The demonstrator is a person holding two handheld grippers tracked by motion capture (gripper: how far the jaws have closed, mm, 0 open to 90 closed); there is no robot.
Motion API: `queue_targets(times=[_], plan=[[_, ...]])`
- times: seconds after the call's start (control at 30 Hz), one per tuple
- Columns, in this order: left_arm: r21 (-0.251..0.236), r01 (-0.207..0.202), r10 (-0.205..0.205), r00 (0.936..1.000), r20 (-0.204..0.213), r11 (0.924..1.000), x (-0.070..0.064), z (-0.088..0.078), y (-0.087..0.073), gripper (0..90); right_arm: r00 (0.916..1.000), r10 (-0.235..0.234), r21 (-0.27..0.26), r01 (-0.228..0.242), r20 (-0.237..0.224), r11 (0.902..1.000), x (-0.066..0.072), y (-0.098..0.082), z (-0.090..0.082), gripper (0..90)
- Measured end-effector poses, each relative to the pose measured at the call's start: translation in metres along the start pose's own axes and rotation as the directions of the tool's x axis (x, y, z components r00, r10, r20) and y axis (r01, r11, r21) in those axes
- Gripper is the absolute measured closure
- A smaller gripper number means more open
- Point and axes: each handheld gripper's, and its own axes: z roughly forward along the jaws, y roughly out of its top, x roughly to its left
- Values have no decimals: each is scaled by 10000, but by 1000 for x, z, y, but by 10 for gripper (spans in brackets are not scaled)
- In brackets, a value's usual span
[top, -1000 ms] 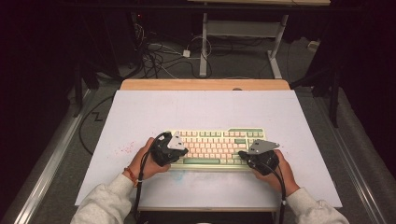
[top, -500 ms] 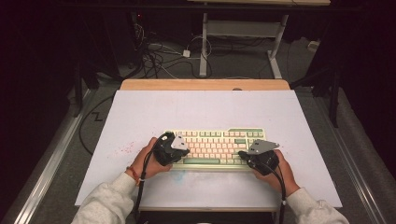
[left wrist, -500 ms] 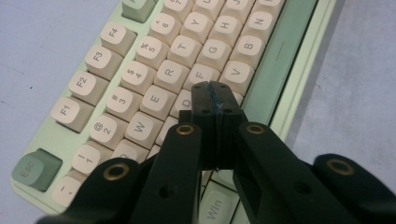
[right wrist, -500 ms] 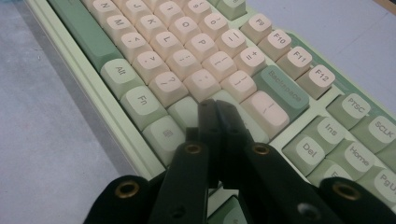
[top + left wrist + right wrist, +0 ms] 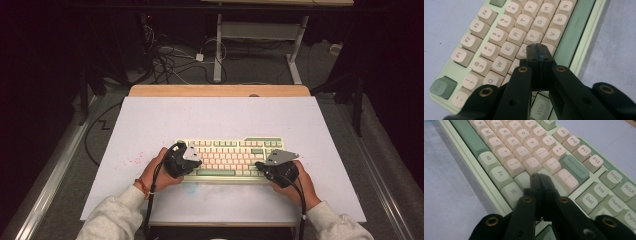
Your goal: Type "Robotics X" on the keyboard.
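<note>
Nothing has moved since the earlier frames: both hands sit where they were, one at each end of the keyboard.

From the high view, we see the keyboard (image 5: 231,158) lying near the front of the white table (image 5: 220,117), its long side across. The left hand (image 5: 159,167) comes in from the bottom, forearm angled inward, and holds the left gripper (image 5: 189,161) over the keyboard's left end. The right hand (image 5: 296,181) mirrors it, with the right gripper (image 5: 261,165) over the right end. Grey sleeves cover both forearms.

Looking along the left gripper (image 5: 539,48), we find its jaws pressed together with nothing between them, tips low over the letter keys near D and C, beside the green space bar (image 5: 571,37). Whether the tips touch a key we cannot tell.

Looking along the right gripper (image 5: 539,178), we find its jaws likewise closed on nothing, tips over the pale keys below the Backspace key (image 5: 575,168), pointing down at a slant across the rows.
</note>
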Motion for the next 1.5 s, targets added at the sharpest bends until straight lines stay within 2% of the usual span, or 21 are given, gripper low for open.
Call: queue_targets(times=[0.17, 0.3, 0.47, 0.67, 0.97, 1.2, 1.5], plan=[[-54, -50, 50, 10000, -83, 10000, -2, 0, 0, 875, 10000, 6, -2, -6, -15, 10000, 0, 0, 0, 900], [-423, -118, 115, 9999, -61, 9990, -4, -5, 2, 872, 10000, 2, 6, -2, -13, 10000, 0, 0, 0, 900], [-540, -251, 249, 9997, -45, 9982, -8, -7, 5, 871, 10000, 6, 6, -6, -14, 10000, 0, 0, 0, 900], [-549, -385, 387, 9993, 13, 9977, -12, -7, 6, 865, 10000, -22, 8, 22, -14, 10000, 0, 0, 0, 900], [-624, -351, 355, 9994, 56, 9974, -13, -7, 6, 856, 10000, -76, 27, 76, 35, 10000, 1, 0, -1, 900], [-682, -540, 547, 9985, 95, 9962, -19, -7, 7, 852, 9999, -161, 28, 161, 25, 9999, 1, 1, -2, 900], [-836, -538, 540, 9985, -6, 9950, -18, -9, 8, 847, 9999, -145, -253, 146, 33, 9996, 3, 4, -7, 900]])
